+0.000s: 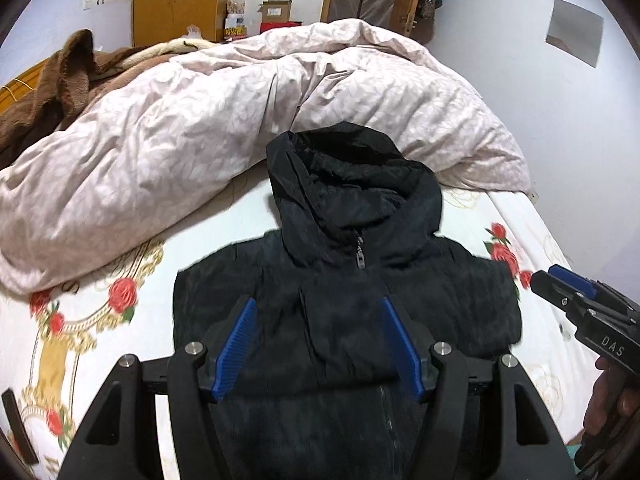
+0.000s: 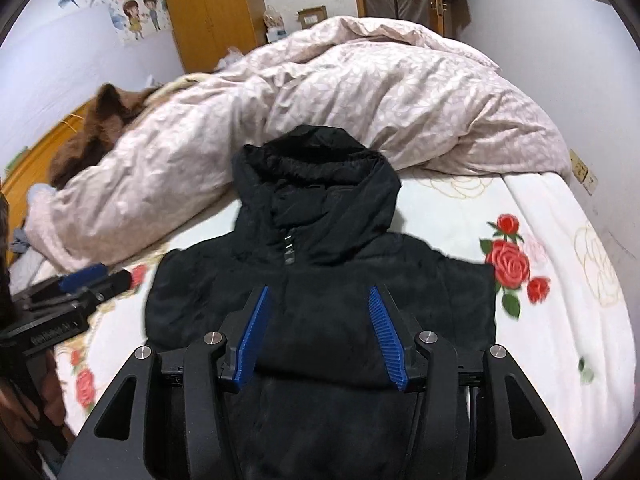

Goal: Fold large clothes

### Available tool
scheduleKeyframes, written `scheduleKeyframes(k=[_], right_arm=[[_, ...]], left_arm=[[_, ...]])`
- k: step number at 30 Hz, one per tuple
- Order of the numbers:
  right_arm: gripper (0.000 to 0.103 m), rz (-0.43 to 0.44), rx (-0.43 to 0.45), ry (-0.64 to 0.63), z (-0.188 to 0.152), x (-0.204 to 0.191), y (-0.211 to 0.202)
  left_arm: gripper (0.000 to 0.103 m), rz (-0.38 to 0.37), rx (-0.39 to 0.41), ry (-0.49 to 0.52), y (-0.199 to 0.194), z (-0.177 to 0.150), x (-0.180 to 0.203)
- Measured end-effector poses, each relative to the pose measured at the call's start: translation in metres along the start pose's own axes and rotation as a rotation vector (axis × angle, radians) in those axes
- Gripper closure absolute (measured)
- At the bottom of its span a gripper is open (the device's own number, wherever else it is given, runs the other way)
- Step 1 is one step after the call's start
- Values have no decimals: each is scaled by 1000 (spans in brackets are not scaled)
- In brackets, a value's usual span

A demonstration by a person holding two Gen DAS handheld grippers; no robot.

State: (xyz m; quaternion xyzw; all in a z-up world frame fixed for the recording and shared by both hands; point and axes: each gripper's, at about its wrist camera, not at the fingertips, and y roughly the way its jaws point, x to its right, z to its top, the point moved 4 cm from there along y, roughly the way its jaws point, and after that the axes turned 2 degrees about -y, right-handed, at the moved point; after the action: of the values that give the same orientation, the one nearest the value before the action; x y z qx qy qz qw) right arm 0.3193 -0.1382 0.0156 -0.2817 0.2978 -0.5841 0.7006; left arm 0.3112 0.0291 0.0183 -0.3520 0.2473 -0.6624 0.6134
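One black hooded jacket (image 1: 344, 300), two grippers, one bed (image 1: 104, 344), one pink quilt (image 1: 192, 120), one brown fleece blanket (image 1: 60, 84).

Jacket lies front up on the rose-print sheet, hood (image 1: 352, 184) pointing at the quilt and touching its near fold. Zip closed to the collar, puller (image 1: 360, 258) showing. Sleeves appear tucked in, so the body reads as a compact rectangle with squared shoulders. Near part of the jacket runs under both cameras, its lower hem out of view.

Left gripper (image 1: 318, 344): blue pads spread wide over the chest, nothing between them. Right gripper (image 2: 316, 336): also spread wide above the chest, holding nothing. In each wrist view the other gripper shows off the jacket's side, above the sheet.

Room: bare sheet shows on both sides of the jacket, the strip on the right running to the bed edge by the wall (image 2: 624, 200). Quilt heaps across the far half of the bed; the brown blanket sits at its far left. Wooden wardrobe (image 2: 208, 8) stands beyond, against the back wall.
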Motion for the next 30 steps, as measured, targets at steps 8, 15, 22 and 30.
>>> scheduleKeyframes(k=[8,15,22,30], right_arm=[[51,-32,-51,-7,56,38,93],[51,-49,-106,16,86,75,175],[51,-44,-116,59,128,105,239],[95,10,-177,48,130,96,273]], left_arm=[[37,14,-29,-9,89,62,-14],[36,58,-46,0,177,105,-22],[36,87,-28,-1,238,146,-28],[93,54,-50,-8,264,147,-28]])
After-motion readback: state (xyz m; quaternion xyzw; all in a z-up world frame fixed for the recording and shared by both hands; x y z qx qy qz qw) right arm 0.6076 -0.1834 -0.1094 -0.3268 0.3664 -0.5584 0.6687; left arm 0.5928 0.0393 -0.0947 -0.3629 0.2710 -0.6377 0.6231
